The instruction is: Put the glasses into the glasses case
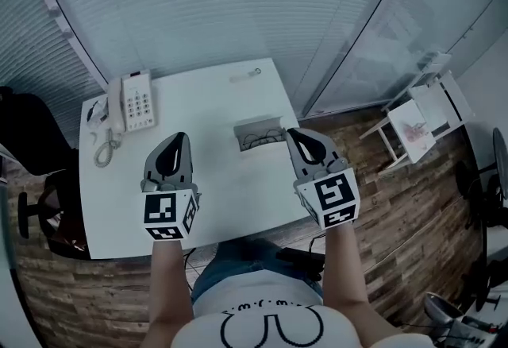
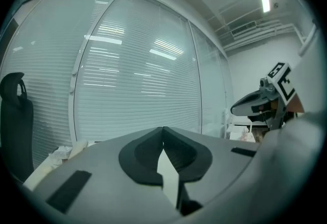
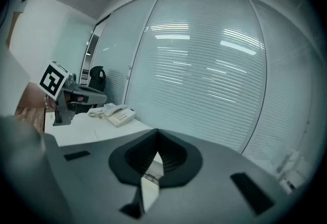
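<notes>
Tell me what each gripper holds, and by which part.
Nothing: the left gripper and right gripper are both shut and empty; the glasses lie in the case.

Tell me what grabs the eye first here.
Two tongs with marker cubes, left tongs and right tongs, both shut and empty, hover over a white table. Between them, nearer the right one, sits an open glasses case with the glasses inside; a phone lies far left.
</notes>
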Available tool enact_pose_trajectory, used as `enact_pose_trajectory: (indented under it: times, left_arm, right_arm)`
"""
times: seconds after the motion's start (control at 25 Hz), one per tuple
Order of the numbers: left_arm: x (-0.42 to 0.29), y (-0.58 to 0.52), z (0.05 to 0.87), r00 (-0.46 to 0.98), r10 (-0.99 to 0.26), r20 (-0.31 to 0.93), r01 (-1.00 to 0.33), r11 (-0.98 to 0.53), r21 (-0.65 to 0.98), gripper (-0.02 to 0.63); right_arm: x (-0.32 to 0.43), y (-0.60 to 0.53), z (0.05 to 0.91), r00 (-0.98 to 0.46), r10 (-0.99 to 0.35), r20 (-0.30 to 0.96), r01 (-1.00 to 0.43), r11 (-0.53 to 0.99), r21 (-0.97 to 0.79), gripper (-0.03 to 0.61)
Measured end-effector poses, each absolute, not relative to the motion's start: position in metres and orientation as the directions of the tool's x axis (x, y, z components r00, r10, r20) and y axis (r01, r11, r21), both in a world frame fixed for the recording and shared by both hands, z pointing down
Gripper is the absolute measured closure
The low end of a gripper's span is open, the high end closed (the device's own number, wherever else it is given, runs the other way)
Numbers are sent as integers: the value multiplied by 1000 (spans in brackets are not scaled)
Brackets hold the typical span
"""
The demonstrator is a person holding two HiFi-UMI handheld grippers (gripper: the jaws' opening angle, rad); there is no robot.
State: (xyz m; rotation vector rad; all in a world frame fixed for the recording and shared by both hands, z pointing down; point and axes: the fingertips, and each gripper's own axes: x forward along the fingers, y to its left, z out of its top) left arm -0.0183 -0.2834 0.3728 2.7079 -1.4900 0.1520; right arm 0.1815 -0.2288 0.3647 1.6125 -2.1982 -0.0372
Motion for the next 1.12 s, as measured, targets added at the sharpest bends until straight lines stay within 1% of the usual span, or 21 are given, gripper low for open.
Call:
enact_pose_trajectory:
  times: [0.4, 0.72, 1.12]
  left_arm:
    - [28, -251, 327, 556, -831, 22, -829, -556, -59, 597]
    - [52, -232, 294, 581, -813, -27, -810, -574, -122, 597]
    - [67, -226, 281, 597, -801, -46, -798, -586, -138, 597]
  right_arm:
    - [212, -195, 317, -228, -955, 189, -930, 271, 249, 571]
    - [237, -171, 289, -184, -978, 102, -951, 204, 234, 571]
    - [248, -159, 278, -182, -981, 67, -955, 193, 226, 571]
